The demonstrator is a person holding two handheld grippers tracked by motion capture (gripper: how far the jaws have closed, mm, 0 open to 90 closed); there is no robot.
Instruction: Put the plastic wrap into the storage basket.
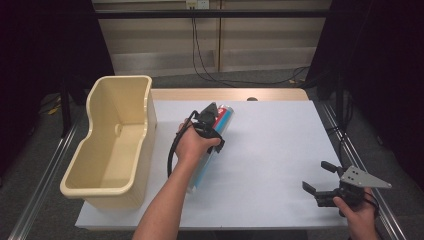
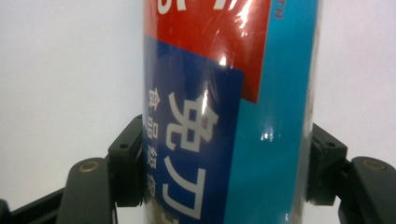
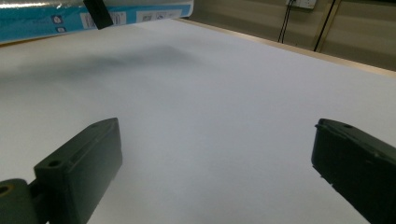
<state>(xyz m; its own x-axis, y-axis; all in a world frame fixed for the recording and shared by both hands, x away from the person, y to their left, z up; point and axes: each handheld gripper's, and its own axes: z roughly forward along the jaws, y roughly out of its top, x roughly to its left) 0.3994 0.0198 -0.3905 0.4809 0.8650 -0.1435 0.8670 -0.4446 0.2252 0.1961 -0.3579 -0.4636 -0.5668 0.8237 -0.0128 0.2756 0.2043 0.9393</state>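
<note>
The left gripper (image 2: 224,186) has its jaws clamped on a long cylindrical roll (image 2: 229,102) wrapped in glossy film, one black pad pressed against each side of it; the roll's label is blue and cyan with a red patch and white characters. In the high view the left gripper (image 1: 212,120) sits above the middle-left of the white tabletop (image 1: 280,150), just to the right of the cream plastic tub (image 1: 117,135), with the roll (image 1: 222,116) lying lengthwise under the hand and its capped end pointing away from the person. The left forearm reaches in diagonally from the bottom edge, wrist bent over the gripper, a black cable looping beside it. The right gripper (image 1: 320,176) rests near the tabletop's lower right corner, well apart from the roll, its jaws spread wide with nothing between them, the hand gripping it from behind.
</note>
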